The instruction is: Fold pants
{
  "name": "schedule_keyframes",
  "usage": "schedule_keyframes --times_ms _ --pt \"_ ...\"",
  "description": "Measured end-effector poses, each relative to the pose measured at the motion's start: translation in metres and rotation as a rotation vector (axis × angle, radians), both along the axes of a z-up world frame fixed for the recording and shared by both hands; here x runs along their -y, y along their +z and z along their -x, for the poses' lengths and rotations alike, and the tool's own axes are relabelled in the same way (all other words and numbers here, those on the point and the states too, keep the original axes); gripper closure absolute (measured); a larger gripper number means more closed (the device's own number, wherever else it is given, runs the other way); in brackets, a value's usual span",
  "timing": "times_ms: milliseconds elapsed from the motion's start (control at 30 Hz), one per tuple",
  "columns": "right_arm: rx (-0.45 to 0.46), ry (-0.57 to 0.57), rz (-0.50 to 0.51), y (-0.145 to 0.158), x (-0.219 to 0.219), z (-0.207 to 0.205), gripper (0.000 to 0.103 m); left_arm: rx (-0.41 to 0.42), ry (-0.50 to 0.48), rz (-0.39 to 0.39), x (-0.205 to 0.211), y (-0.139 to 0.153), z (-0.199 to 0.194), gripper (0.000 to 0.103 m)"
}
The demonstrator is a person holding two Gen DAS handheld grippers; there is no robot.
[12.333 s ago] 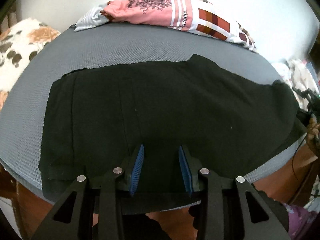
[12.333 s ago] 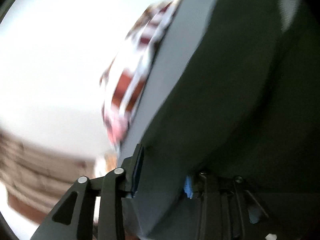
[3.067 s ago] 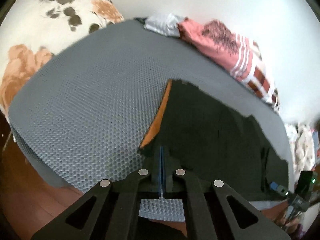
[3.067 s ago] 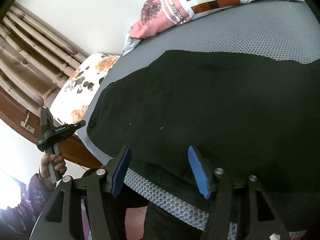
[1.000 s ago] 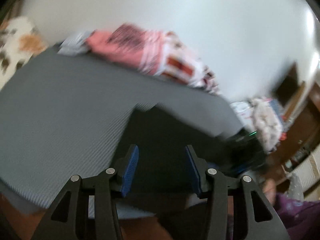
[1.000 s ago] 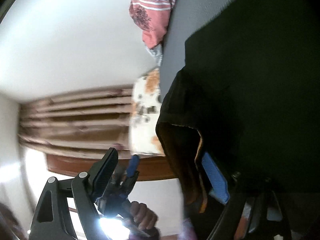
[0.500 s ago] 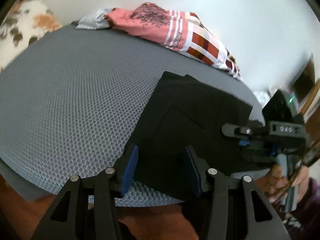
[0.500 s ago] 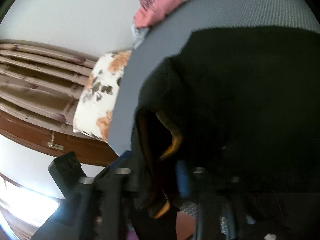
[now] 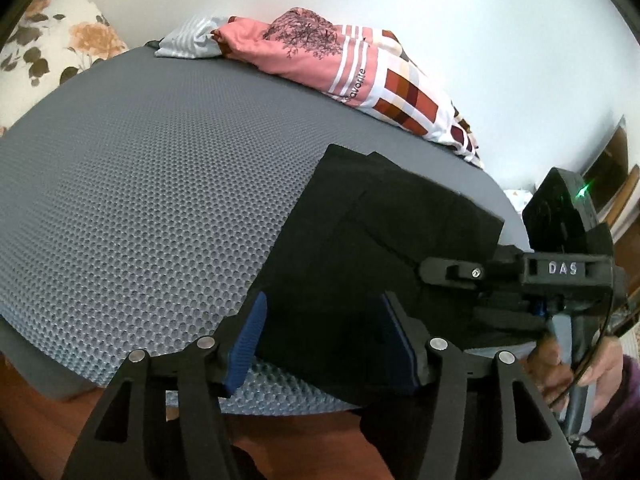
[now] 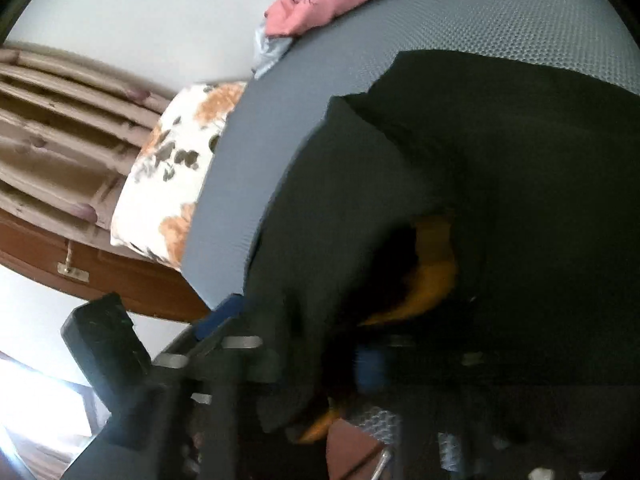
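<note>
One pair of black fabric pants (image 9: 380, 248) with orange lining is being counted on one grey honeycomb-mesh mattress (image 9: 140, 208). One pink patterned cloth bundle (image 9: 336, 64) and one floral white pillow (image 9: 52, 44) are being noted. Two black blue-padded grippers are being tallied: the left gripper (image 9: 326, 340), the right gripper (image 10: 298, 354).

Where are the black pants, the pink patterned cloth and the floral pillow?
black pants (image 9: 360, 264), left wrist view, middle of the folded stack.
pink patterned cloth (image 9: 320, 60), left wrist view, its pink part.
floral pillow (image 10: 176, 184), right wrist view, its flowered face.
</note>
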State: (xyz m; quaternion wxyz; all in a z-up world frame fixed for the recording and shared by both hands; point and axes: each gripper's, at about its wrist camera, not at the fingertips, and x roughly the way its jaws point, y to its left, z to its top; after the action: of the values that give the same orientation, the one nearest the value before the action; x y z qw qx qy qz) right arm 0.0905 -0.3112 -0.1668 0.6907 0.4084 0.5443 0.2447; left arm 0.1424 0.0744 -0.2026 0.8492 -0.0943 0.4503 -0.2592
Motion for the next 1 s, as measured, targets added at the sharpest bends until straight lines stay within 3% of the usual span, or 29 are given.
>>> schedule_keyframes --times_ms 100,200,333,400,600,733,900,1000 --pt "0.031 -0.032 -0.071 0.013 0.022 0.005 0.089 -0.019 0.023 0.039 -0.005 0.013 -0.002 0.044" --pt "0.067 -0.084 -0.148 0.033 0.053 0.006 0.090 0.019 0.036 0.085 -0.007 0.036 0.000 0.044" --pt "0.099 -0.172 -0.149 0.054 0.123 0.019 0.090 0.054 0.014 0.098 0.006 0.059 0.007 0.032" --pt "0.112 -0.214 -0.088 0.055 0.165 0.030 0.090 0.063 -0.020 0.098 0.020 0.061 0.011 0.031" --pt "-0.022 -0.322 0.028 0.004 0.253 0.062 0.090 0.016 -0.121 0.035 0.080 0.042 0.012 0.031" --pt "-0.085 -0.359 0.006 -0.029 0.272 0.078 0.090 -0.003 -0.176 -0.001 0.111 0.035 0.011 0.031" --pt "-0.072 -0.378 -0.037 -0.034 0.280 0.087 0.090 0.017 -0.220 -0.045 0.140 0.039 0.009 0.031" --pt "-0.029 -0.360 0.012 -0.023 0.278 0.091 0.090 0.040 -0.242 -0.044 0.151 0.042 0.009 0.030"
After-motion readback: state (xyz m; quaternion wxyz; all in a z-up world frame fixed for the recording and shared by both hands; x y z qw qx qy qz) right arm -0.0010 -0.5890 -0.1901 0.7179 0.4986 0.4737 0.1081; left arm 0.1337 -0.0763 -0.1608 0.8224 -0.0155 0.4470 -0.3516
